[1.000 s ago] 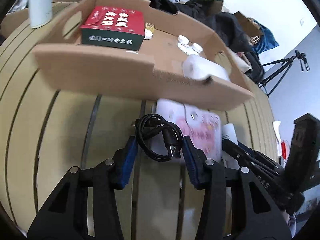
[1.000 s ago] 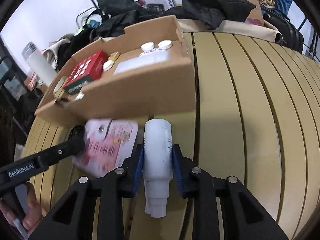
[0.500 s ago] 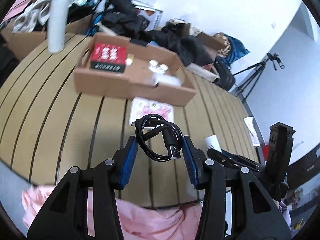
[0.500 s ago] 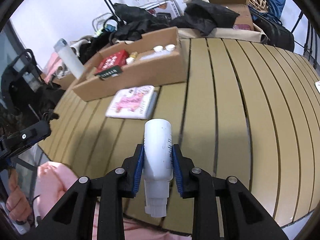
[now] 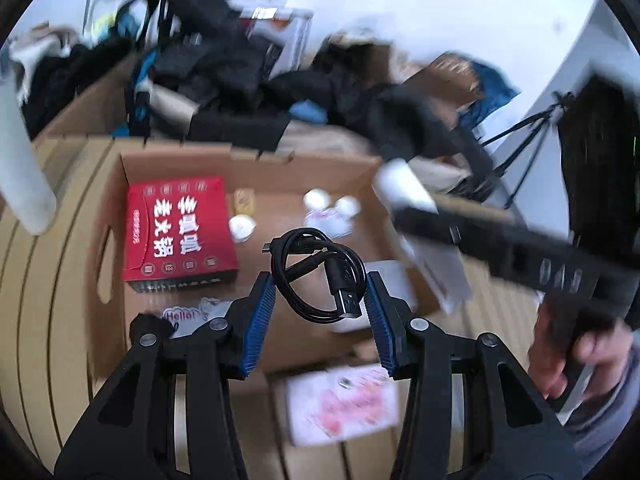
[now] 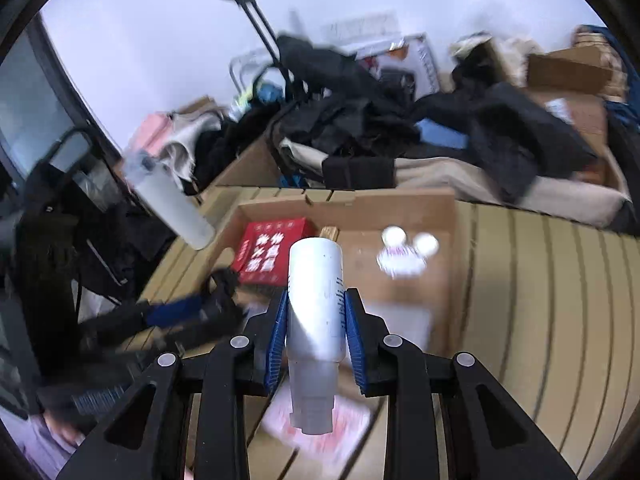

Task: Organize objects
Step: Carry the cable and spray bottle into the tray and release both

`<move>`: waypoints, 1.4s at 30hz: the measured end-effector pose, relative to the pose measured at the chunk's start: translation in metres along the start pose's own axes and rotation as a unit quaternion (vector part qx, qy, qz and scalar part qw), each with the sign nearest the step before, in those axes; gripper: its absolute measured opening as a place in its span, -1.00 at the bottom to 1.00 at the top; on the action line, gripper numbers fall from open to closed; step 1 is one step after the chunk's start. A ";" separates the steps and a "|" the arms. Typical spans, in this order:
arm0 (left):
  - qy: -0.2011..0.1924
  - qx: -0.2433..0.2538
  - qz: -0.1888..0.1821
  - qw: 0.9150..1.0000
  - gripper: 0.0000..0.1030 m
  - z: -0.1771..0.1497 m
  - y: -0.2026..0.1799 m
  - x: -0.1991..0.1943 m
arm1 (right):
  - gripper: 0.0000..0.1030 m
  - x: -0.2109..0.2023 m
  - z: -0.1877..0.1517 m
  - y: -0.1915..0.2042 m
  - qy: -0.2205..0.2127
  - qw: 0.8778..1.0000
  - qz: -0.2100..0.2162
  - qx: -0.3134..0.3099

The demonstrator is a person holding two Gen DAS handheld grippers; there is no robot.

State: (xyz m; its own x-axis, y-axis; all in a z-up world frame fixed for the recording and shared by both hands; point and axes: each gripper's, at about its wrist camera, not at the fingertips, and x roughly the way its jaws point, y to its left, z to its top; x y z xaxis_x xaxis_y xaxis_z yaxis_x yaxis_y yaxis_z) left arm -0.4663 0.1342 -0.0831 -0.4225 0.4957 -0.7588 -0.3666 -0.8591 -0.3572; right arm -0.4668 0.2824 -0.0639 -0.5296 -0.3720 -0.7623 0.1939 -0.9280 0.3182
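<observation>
My left gripper (image 5: 318, 292) is shut on a coiled black USB cable (image 5: 316, 276), held above the open cardboard box (image 5: 112, 240). In the right wrist view my right gripper (image 6: 314, 308) is shut on a white bottle (image 6: 316, 292), also above the cardboard box (image 6: 444, 216). The box holds a red carton (image 5: 180, 228), two small white caps (image 5: 330, 202) and a sticker sheet. The right gripper with its bottle crosses the left wrist view at the right (image 5: 404, 188), gripped by a hand (image 5: 576, 356).
A pink-printed packet (image 5: 344, 404) lies on the slatted wooden table (image 6: 540, 300) in front of the box. A tall white flask (image 6: 168, 204) stands left of the box. Dark clothes, boxes and a trolley pile up behind the table; a tripod (image 5: 528, 140) is at the right.
Both grippers have swung forward over the box after pulling back and up half a second ago; the box interior now lies directly below them. The cable and the bottle stay gripped.
</observation>
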 end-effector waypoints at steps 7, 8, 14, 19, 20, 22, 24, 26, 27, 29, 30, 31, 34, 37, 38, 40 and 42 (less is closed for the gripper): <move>0.062 0.003 0.029 0.998 -0.17 0.005 0.021 0.064 | -0.41 0.116 0.036 -0.023 0.093 0.995 -0.038 0.002; 0.059 0.006 0.028 0.998 -0.15 0.005 0.022 0.066 | -0.41 0.127 0.037 -0.026 0.101 0.994 -0.039 0.010; 0.037 0.001 0.017 0.999 0.09 0.010 0.025 0.047 | -0.38 0.141 0.041 -0.030 0.100 0.994 -0.045 0.016; -0.010 0.006 0.033 0.999 0.34 0.012 0.026 -0.009 | -0.09 0.105 0.045 -0.015 0.070 0.997 -0.035 -0.003; -0.020 0.014 0.048 0.999 0.35 0.010 0.025 -0.024 | 0.03 0.092 0.045 -0.013 0.061 0.998 -0.031 -0.005; -0.032 0.025 0.072 0.997 0.49 0.004 0.023 -0.049 | 0.40 0.060 0.042 -0.008 0.044 0.999 -0.028 -0.011; -0.040 0.034 0.105 0.993 0.54 -0.006 0.020 -0.074 | 0.40 0.031 0.035 -0.005 0.032 0.999 -0.037 -0.019; -0.051 0.041 0.128 0.990 0.54 -0.020 0.017 -0.099 | 0.40 -0.005 0.021 -0.002 0.018 0.998 -0.049 -0.025; -0.055 0.041 0.135 0.988 0.54 -0.026 0.016 -0.109 | 0.40 -0.023 0.012 -0.001 0.013 0.998 -0.055 -0.027; -0.066 0.038 0.143 0.987 0.57 -0.043 0.011 -0.132 | 0.41 -0.051 -0.004 0.002 0.005 0.997 -0.065 -0.032; -0.069 0.034 0.145 0.986 0.62 -0.050 0.009 -0.141 | 0.41 -0.063 -0.011 0.004 0.000 0.997 -0.068 -0.034; -0.071 0.030 0.145 0.986 0.63 -0.058 0.006 -0.148 | 0.41 -0.080 -0.022 0.007 -0.006 0.997 -0.072 -0.036; -0.064 0.023 0.142 0.988 0.65 -0.078 -0.003 -0.170 | 0.41 -0.117 -0.051 0.015 -0.019 0.996 -0.072 -0.041; -0.059 0.034 0.153 0.986 0.66 -0.099 -0.017 -0.188 | 0.41 -0.150 -0.083 0.022 -0.035 0.997 -0.063 -0.032; -0.060 0.037 0.153 0.986 0.67 -0.106 -0.021 -0.194 | 0.41 -0.158 -0.092 0.022 -0.041 0.997 -0.059 -0.028; -0.063 0.039 0.147 0.986 0.78 -0.120 -0.028 -0.203 | 0.41 -0.167 -0.113 0.026 -0.045 0.997 -0.066 -0.025; -0.066 0.038 0.141 0.987 0.78 -0.137 -0.032 -0.209 | 0.41 -0.170 -0.136 0.028 -0.038 0.996 -0.072 -0.024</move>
State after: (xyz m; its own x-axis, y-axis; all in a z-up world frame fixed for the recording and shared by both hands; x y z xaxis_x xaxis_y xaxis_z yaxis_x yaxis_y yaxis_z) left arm -0.2531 0.0405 0.0124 -0.6194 0.2555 -0.7423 -0.2787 -0.9555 -0.0963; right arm -0.2590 0.3171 -0.0015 -0.6153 -0.2332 -0.7530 0.1497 -0.9724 0.1788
